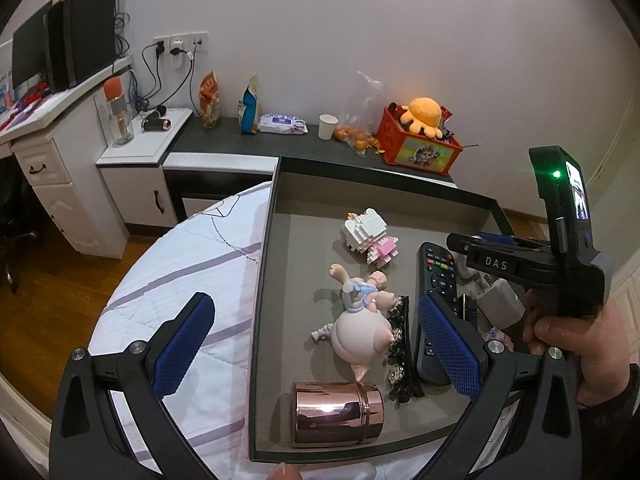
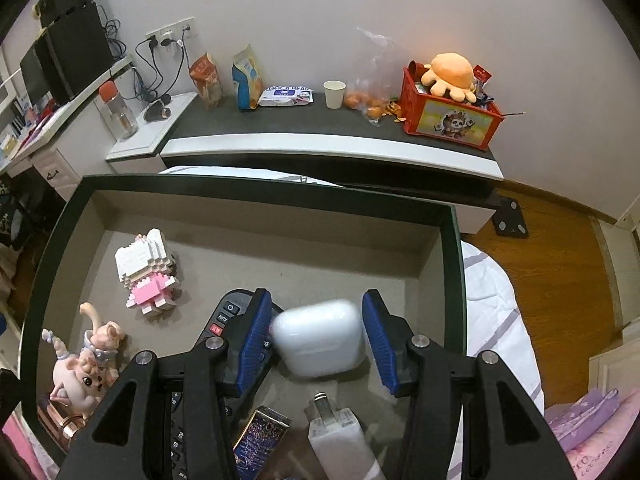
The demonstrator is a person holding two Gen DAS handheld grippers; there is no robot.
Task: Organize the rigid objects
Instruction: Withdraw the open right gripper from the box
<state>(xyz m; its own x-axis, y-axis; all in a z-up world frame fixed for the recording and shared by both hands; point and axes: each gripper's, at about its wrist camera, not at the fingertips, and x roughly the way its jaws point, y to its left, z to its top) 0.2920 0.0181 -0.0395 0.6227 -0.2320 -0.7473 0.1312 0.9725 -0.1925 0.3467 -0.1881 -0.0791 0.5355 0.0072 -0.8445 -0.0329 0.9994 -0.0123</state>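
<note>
A dark-rimmed grey tray (image 1: 276, 240) lies on the bed. In it lie a white and pink brick figure (image 1: 368, 238), a pink doll figurine (image 1: 360, 320), a rose-gold canister (image 1: 336, 414), a black hair clip (image 1: 402, 348) and a black remote (image 1: 436, 280). My left gripper (image 1: 316, 344) is open above the doll. My right gripper (image 2: 316, 346) hovers in the tray with its jaws apart around a blurred white earbud case (image 2: 320, 336), with small gaps at the pads. A white charger (image 2: 340, 436) and a small comb (image 2: 262, 436) lie below it.
A dark shelf (image 2: 280, 120) by the wall holds snack bags, wet wipes (image 2: 286, 94), a paper cup (image 2: 334, 94), oranges and a red crate (image 2: 448, 114) with an orange plush. A white desk stands at the left. Striped bedding (image 1: 180, 272) surrounds the tray.
</note>
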